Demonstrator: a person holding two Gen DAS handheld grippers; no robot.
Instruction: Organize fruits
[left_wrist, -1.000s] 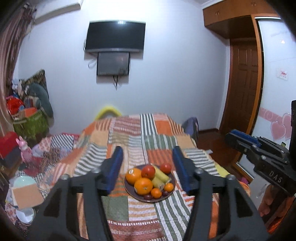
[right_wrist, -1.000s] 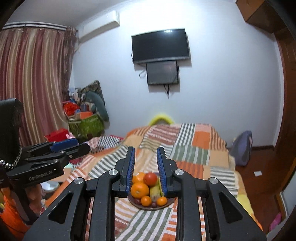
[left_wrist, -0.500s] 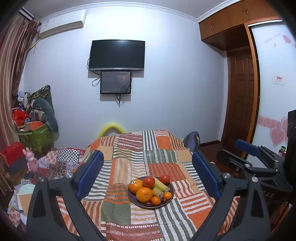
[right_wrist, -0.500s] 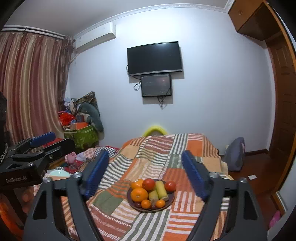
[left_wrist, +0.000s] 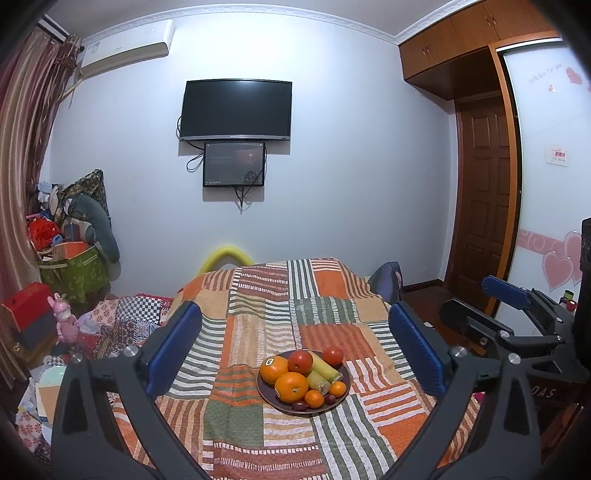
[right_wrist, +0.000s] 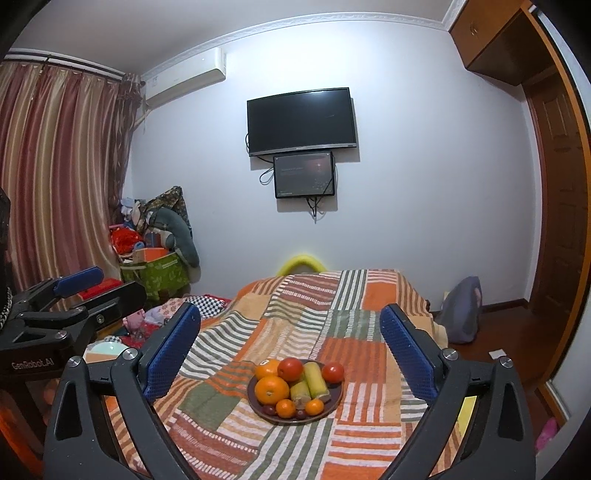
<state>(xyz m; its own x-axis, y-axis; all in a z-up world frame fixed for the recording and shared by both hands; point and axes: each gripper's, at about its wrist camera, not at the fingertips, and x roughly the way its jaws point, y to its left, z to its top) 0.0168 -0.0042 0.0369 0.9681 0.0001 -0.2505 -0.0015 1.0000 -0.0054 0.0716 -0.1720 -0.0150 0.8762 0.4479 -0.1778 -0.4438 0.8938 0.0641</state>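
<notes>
Left gripper (left_wrist: 295, 349) spread wide, held above patchwork blanket (left_wrist: 258, 295), fruit plate (left_wrist: 304, 387) centred between my fingers; right gripper (right_wrist: 291, 349) likewise wide, plate (right_wrist: 294, 391) ahead on blanket, TV (right_wrist: 301, 121) on wall

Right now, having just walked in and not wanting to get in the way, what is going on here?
A person holds two grippers above a bed covered by a patchwork quilt. The left gripper and the right gripper are both wide open and hold nothing. Between them, farther off, a dark plate sits on the quilt with oranges, red fruits, small tangerines, yellow-green pieces and dark grapes piled on it. Neither gripper touches any fruit.
</notes>
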